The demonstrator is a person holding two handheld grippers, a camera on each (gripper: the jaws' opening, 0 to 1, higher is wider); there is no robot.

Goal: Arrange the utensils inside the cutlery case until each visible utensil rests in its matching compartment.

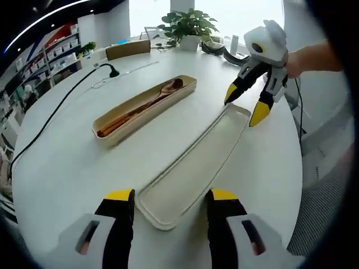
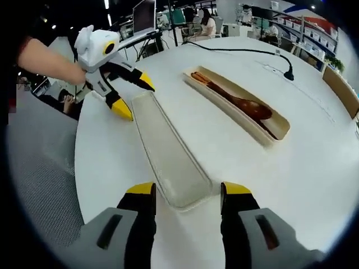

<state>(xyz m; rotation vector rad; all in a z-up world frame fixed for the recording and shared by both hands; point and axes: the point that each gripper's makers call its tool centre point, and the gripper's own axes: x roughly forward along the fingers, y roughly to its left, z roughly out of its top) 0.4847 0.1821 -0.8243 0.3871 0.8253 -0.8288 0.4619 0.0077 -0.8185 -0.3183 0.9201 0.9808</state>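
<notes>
A beige cutlery case (image 1: 115,126) (image 2: 277,130) lies on the round white table with wooden utensils (image 1: 147,102) (image 2: 247,105) inside, a spoon bowl showing at one end. Its flat lid (image 1: 196,162) (image 2: 168,148) lies beside it, apart from it. My left gripper (image 1: 171,196) is open, its yellow-tipped jaws straddling one end of the lid. At the lid's other end my right gripper (image 2: 188,189) is open too. Each gripper shows in the other's view, left (image 2: 134,96) and right (image 1: 245,105), both with jaws spread just above the table.
A black cable (image 1: 61,103) (image 2: 241,50) runs across the table to a plug by the far edge. A potted plant (image 1: 188,25) stands at the back. The table edge (image 1: 294,168) (image 2: 84,168) drops off close to the lid. Chairs, shelves and seated people lie beyond.
</notes>
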